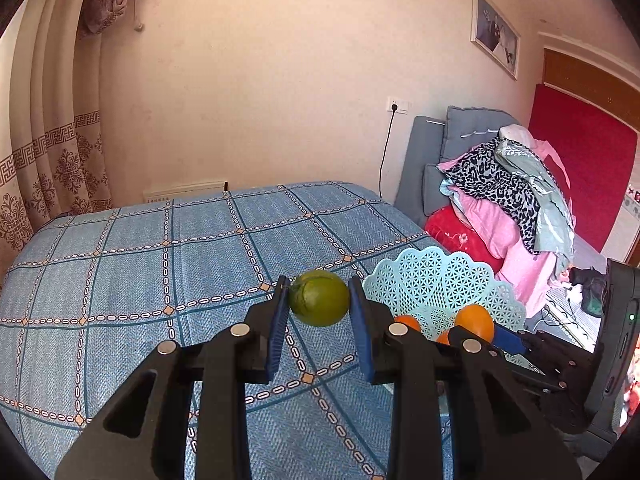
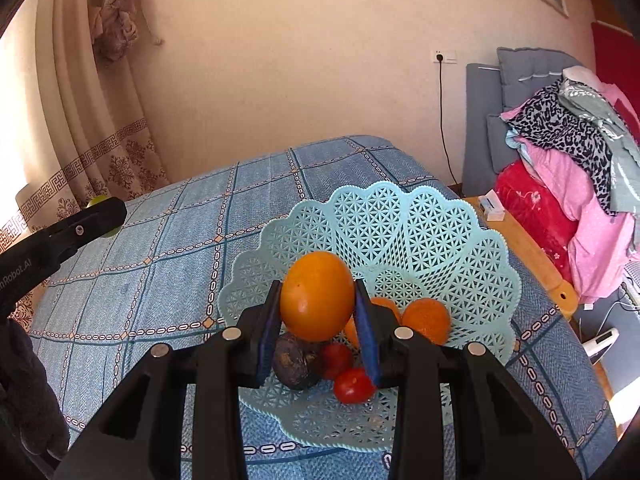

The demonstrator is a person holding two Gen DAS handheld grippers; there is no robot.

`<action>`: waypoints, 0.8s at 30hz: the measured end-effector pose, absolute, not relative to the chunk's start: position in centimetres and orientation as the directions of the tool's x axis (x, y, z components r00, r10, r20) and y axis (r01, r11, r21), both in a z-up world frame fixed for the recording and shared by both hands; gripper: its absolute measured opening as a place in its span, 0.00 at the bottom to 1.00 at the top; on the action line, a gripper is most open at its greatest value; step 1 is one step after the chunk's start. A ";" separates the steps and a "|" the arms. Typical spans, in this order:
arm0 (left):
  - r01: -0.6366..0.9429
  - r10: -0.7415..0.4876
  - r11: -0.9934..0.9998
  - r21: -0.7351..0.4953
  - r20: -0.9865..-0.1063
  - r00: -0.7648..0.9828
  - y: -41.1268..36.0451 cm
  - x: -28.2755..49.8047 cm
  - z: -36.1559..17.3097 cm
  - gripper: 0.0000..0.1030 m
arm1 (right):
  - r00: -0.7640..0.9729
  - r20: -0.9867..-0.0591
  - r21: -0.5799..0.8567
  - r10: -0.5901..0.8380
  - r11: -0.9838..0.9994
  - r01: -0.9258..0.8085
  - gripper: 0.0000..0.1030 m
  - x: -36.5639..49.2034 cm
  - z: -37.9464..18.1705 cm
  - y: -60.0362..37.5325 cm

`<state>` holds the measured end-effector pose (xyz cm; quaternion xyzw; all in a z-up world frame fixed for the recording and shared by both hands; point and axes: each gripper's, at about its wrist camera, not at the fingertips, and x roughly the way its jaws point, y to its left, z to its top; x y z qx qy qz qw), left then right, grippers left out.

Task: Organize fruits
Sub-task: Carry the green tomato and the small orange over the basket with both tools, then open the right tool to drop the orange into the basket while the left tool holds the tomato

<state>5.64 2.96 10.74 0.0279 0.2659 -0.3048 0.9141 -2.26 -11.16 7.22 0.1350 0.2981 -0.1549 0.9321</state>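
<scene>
Blue checked tablecloth [image 1: 120,280] noted. My left gripper [image 1: 319,300] clamps a green fruit [image 1: 319,298]; my right gripper [image 2: 316,300] clamps an orange [image 2: 316,296] over the basket [image 2: 420,232].

Warm daylight enters from the curtain [image 2: 60,128] at left; both fisheye views are sharp, bowed and dark-cornered.

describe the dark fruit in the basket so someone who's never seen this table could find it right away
On the blue checked tablecloth stands a pale blue lattice basket. Low in its near left part, just under the big orange held in the right gripper, lies the dark fruit. It is the only dull purple-brown, wrinkled thing there; its neighbours are smooth, orange or red.
</scene>
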 end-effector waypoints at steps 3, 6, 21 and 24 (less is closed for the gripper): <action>0.591 -0.556 0.799 -0.110 -0.510 0.657 2.3 5.3 10.4 0.29 | 0.765 -0.607 0.161 -0.215 0.910 0.383 0.34 -2.7 6.9 -11.9; 0.601 -0.559 0.793 -0.103 -0.516 0.649 1.7 5.1 10.0 0.29 | 0.756 -0.616 0.159 -0.221 0.905 0.394 0.34 -3.1 6.5 -12.3; 0.619 -0.566 0.779 -0.101 -0.538 0.625 0.3 5.0 8.9 0.29 | 0.744 -0.638 0.200 -0.198 0.891 0.408 0.36 -4.4 5.3 -12.7; 0.621 -0.567 0.778 -0.101 -0.540 0.622 0.3 5.0 8.8 0.29 | 0.750 -0.627 0.206 -0.209 0.884 0.419 0.38 -4.7 5.6 -13.0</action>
